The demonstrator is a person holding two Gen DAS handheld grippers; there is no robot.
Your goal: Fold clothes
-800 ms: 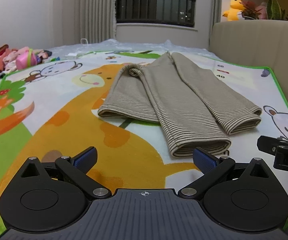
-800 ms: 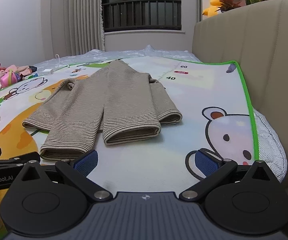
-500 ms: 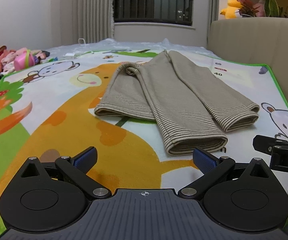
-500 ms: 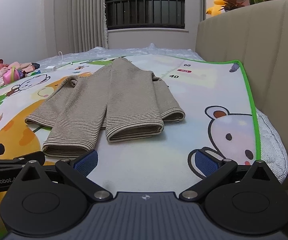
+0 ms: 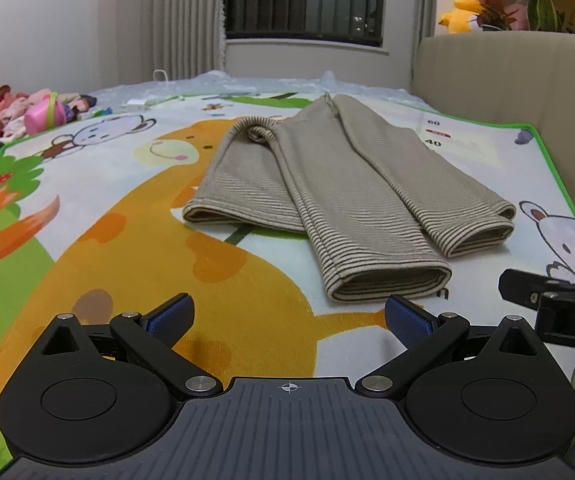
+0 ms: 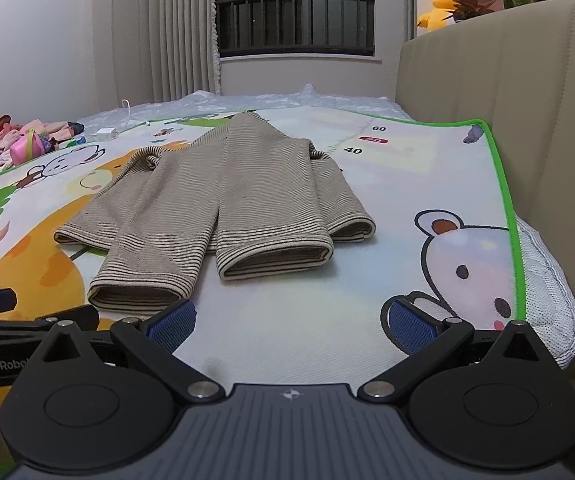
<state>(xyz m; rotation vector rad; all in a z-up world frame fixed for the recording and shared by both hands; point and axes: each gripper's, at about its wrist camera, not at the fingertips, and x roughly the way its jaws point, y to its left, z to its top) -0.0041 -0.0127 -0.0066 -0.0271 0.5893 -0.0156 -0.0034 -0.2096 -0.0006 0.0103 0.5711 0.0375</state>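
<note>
Since the earlier frames both views have drawn slightly closer to the striped beige garment (image 5: pixel 339 196), which looks larger. It lies folded at mid-frame on a cartoon animal play mat (image 5: pixel 99 224), long axis running from the near cuffs toward the far window. The left gripper (image 5: pixel 287 316) and right gripper (image 6: pixel 291 318) hover spread wide, holding nothing. A pile of clothes (image 5: pixel 15 116) sits at far left; a beige headboard (image 6: pixel 527 100) fills the right.
</note>
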